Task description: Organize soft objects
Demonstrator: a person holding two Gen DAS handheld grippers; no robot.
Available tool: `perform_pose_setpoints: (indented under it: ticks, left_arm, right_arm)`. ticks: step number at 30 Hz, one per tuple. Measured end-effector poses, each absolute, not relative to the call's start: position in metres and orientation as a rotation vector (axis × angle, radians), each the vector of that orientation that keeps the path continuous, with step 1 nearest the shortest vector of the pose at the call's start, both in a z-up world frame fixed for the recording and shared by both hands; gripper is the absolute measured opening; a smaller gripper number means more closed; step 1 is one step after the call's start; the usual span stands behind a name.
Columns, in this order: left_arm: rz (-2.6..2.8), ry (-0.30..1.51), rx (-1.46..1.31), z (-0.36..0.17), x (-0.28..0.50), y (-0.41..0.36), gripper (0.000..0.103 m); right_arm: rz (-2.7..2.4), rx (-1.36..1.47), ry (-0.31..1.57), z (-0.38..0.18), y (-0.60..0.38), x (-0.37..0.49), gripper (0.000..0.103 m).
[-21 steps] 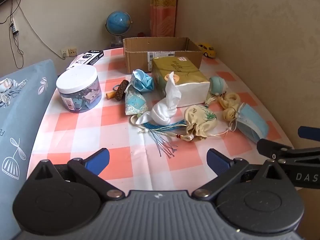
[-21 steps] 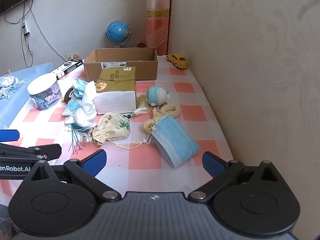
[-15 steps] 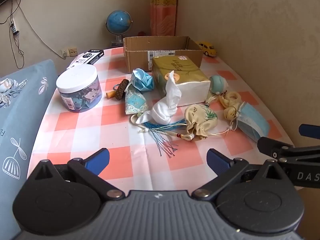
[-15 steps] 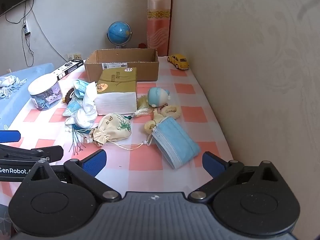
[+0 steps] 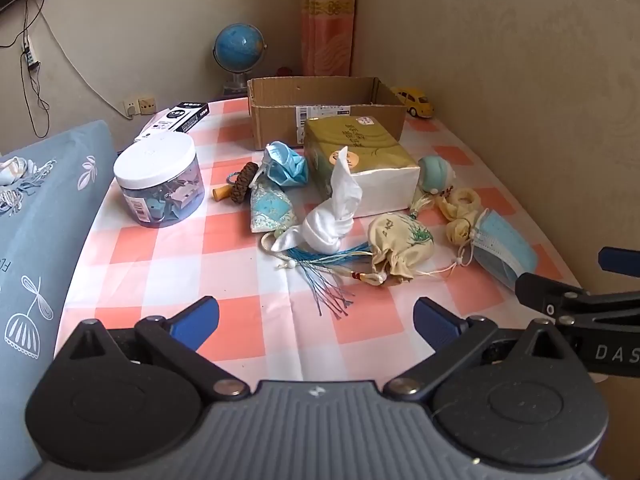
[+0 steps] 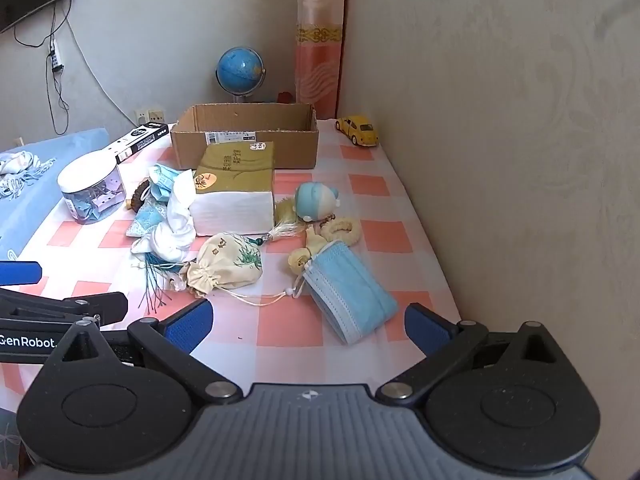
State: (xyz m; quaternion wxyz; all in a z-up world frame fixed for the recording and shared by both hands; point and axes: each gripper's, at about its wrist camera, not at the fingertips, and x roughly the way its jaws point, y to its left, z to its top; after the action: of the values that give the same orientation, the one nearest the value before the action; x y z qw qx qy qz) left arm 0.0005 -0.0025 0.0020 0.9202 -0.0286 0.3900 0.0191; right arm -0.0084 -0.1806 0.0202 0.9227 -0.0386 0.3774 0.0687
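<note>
Soft things lie scattered on the checked tablecloth (image 5: 168, 272): a knotted white cloth (image 5: 334, 220), a cream drawstring pouch (image 5: 400, 250) (image 6: 226, 264), a flat blue face mask (image 6: 348, 294) (image 5: 502, 246), a crumpled blue mask (image 5: 286, 166), a patterned sachet (image 5: 270, 208), a small blue plush (image 6: 316, 200) and cream scrunchies (image 6: 344, 230). A tissue pack (image 6: 234, 190) sits mid-table in front of an open cardboard box (image 5: 324, 110) (image 6: 244, 136). My left gripper (image 5: 316, 318) and right gripper (image 6: 308, 322) both stand open near the front edge, holding nothing.
A lidded plastic jar (image 5: 158, 184) of clips stands at the left. A globe (image 5: 239, 50), a yellow toy car (image 6: 357, 130) and a black-and-white carton (image 5: 178, 118) sit at the back. A blue pillow (image 5: 36, 216) borders the left, a wall (image 6: 500, 140) the right.
Both views have shifted slightly; the objects on the table have not moved and both grippers stay open.
</note>
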Motion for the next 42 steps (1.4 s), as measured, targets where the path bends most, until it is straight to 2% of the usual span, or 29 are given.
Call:
perform_pose_setpoints:
  ticks: [42]
  left_arm:
    - [0.042,0.791,-0.056,0.0093,-0.0002,-0.0020,0.103]
  right_arm:
    - [0.150,-0.081,0.756,0.0233,-0.1810,-0.0099,0.103]
